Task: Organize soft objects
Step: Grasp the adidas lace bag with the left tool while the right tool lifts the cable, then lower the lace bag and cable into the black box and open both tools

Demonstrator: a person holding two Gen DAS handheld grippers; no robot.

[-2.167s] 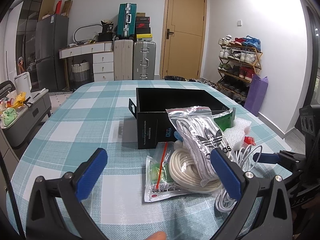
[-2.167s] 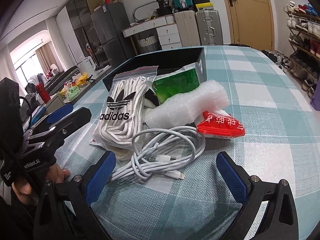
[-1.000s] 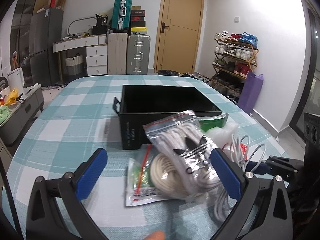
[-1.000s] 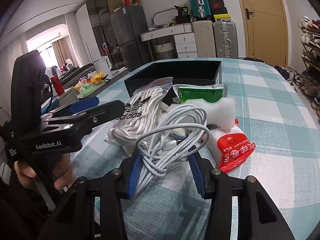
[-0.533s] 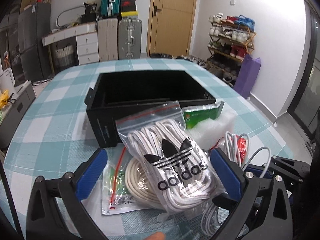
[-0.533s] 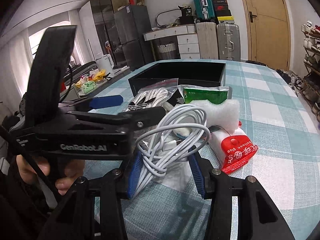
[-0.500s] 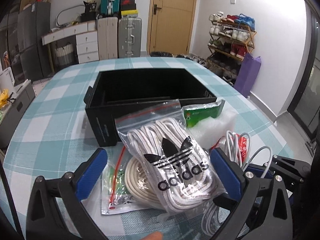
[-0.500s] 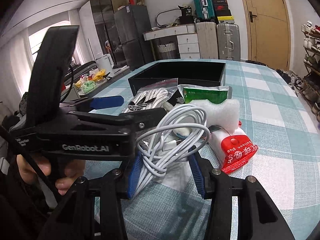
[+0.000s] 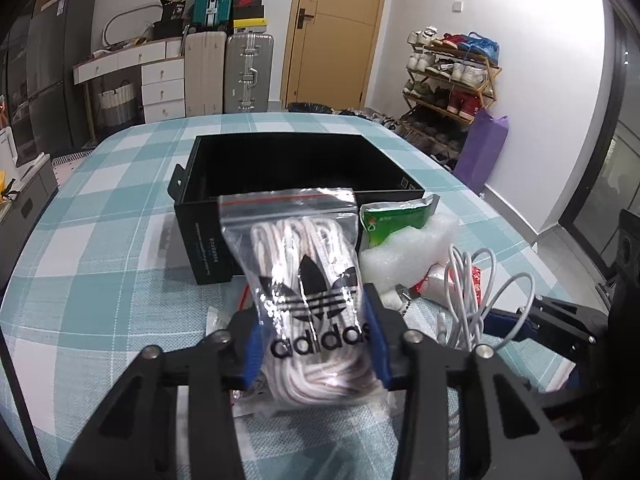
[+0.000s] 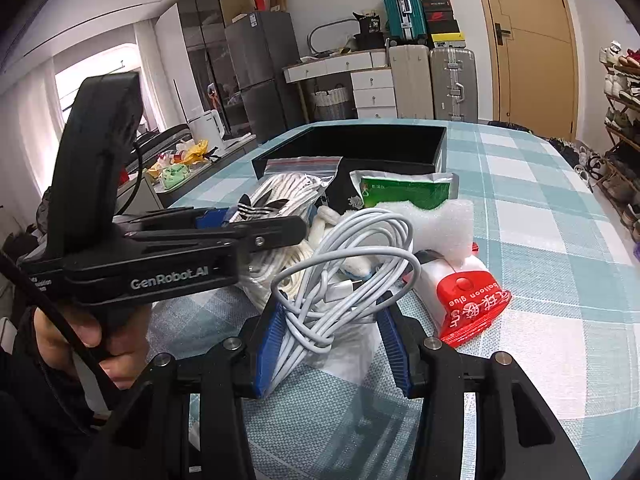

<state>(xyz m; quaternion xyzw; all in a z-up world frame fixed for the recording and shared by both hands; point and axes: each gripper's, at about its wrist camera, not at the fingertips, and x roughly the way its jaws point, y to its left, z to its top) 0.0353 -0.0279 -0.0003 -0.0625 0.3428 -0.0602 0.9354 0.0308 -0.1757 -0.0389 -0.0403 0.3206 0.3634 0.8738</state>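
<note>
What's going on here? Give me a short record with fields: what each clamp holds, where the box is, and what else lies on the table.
left gripper: jaws shut on the adidas bag of laces
right gripper: jaws shut on the white cable bundle
black box: open, nothing visible inside, behind the pile
also in the pile: green packet, white foam piece, red balloon glue pack
surface: checked tablecloth

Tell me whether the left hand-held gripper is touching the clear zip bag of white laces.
Touching. In the left wrist view, the left hand-held gripper has both blue pads pressed against the sides of the clear zip bag of white laces, pinching it.
</note>
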